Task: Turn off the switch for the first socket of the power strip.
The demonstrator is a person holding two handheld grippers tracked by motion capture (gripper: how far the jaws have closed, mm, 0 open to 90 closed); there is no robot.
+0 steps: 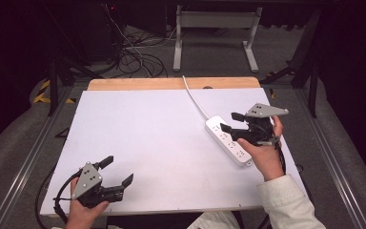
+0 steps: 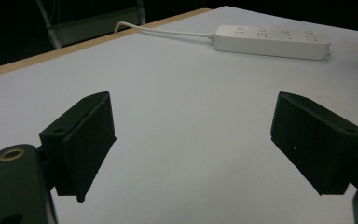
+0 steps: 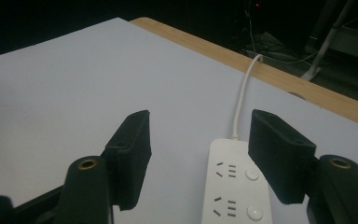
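A white power strip (image 1: 227, 140) lies on the right side of the white table (image 1: 162, 133), its white cord (image 1: 195, 98) running off over the far edge. My right gripper (image 1: 231, 122) hovers above the strip's far end, open, nothing between its jaws. In the right gripper view the power strip (image 3: 235, 186) shows sockets and round buttons below the open gripper (image 3: 205, 149). My left gripper (image 1: 118, 170) is near the front left corner, open and empty. In the left gripper view its open gripper (image 2: 191, 149) faces the distant power strip (image 2: 272, 41).
The table has a wooden strip (image 1: 171, 84) along its far edge. Beyond it stand a white frame (image 1: 214, 33) and a tangle of cables (image 1: 133, 52) on the floor. Metal rails (image 1: 33, 148) run along both sides of the table.
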